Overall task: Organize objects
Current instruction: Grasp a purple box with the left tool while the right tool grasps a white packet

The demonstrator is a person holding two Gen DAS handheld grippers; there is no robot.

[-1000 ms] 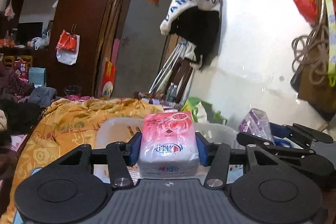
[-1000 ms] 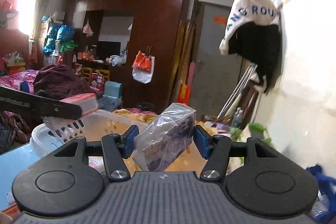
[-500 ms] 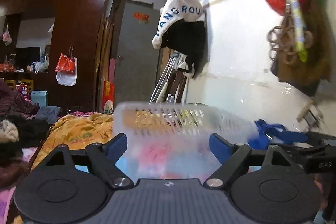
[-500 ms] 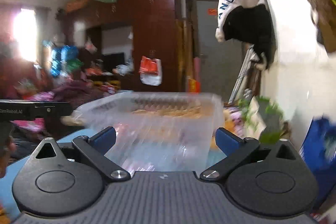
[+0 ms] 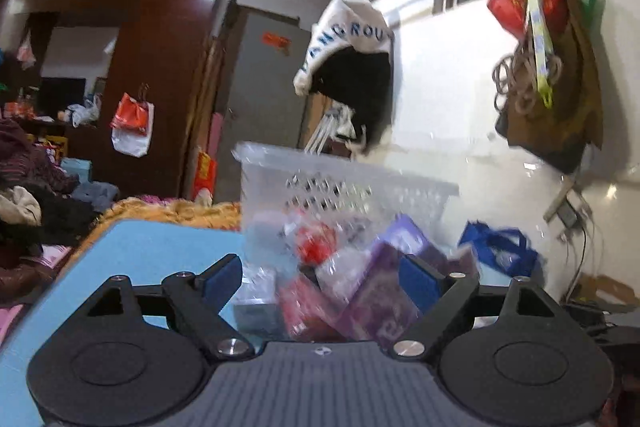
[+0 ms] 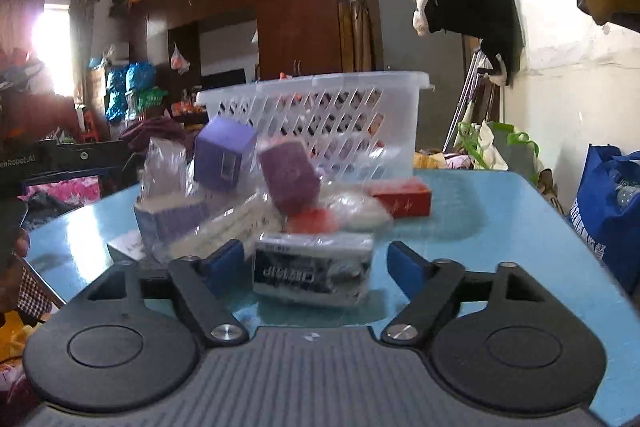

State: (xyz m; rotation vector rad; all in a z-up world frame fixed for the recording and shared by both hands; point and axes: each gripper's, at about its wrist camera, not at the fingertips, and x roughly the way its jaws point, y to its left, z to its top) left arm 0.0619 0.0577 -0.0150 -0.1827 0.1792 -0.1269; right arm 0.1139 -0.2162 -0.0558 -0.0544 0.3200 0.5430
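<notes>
A white lattice basket (image 6: pixel 320 123) stands on the blue table (image 6: pixel 500 227); it also shows in the left wrist view (image 5: pixel 340 183). In front of it lies a loose pile: purple boxes (image 6: pixel 224 159), a red box (image 6: pixel 400 197), a grey tissue pack (image 6: pixel 312 273) and clear-wrapped packs. The left wrist view shows the same pile blurred, with a purple pack (image 5: pixel 384 291) and a pink pack (image 5: pixel 308 307). My right gripper (image 6: pixel 316 263) is open, with the grey pack lying between its fingers. My left gripper (image 5: pixel 320 279) is open just before the pile.
The left gripper's black body (image 6: pixel 60 159) shows at the left of the right wrist view. A blue bag (image 6: pixel 608 211) stands off the table's right edge. An orange blanket (image 5: pixel 168 207) lies beyond the table. A hat (image 5: pixel 348 39) hangs on the wall.
Both grippers have opened and let go of their packs, the pink tissue pack and the clear-wrapped purple pack. Both have pulled back and dropped to table level; a pile now lies before the basket.
</notes>
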